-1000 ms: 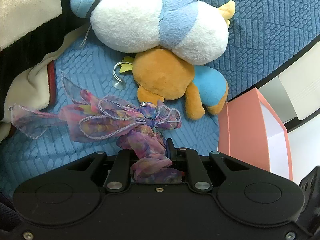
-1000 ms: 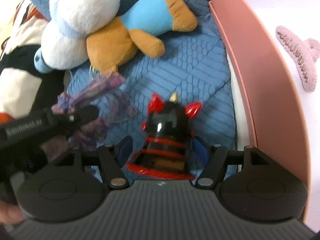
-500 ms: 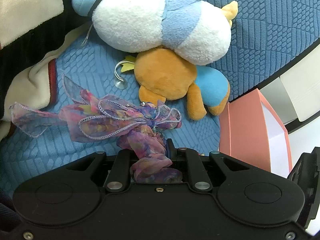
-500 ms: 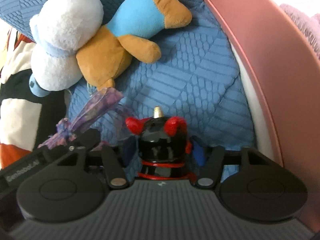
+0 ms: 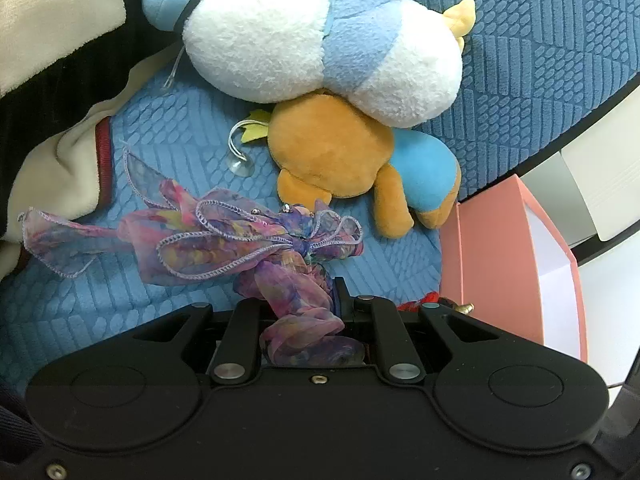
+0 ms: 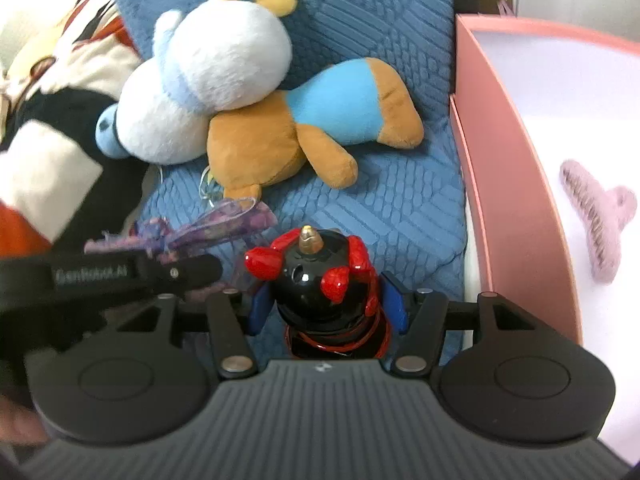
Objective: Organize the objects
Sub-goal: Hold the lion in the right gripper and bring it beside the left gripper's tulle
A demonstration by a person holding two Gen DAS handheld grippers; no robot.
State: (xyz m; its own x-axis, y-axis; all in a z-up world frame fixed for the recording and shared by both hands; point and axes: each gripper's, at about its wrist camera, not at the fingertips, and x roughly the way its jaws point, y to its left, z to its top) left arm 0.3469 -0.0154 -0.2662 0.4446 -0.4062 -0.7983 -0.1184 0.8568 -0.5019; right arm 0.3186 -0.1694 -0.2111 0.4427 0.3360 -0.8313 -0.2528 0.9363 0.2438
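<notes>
My left gripper (image 5: 298, 300) is shut on a sheer purple-pink ribbon bow (image 5: 224, 240) that trails left over the blue cushion (image 5: 180, 128). It shows from the side in the right wrist view (image 6: 216, 268). My right gripper (image 6: 326, 300) is shut on a black toy with red spikes and a gold tip (image 6: 320, 276), held above the cushion's right part. A pink box (image 6: 516, 200) with a white inside stands to the right. A pink hair claw (image 6: 596, 216) lies in it.
A white-and-blue plush (image 5: 320, 36) lies on an orange-and-blue plush (image 5: 352, 164) at the back of the cushion. A cream, black and red soft item (image 5: 60, 92) lies at the left. A clear suction cup (image 5: 240, 166) lies beside the orange plush.
My right gripper has risen and tilted with the black toy, bringing the pink box's inside and the hair claw into view. My left gripper has barely moved, still holding the ribbon bow.
</notes>
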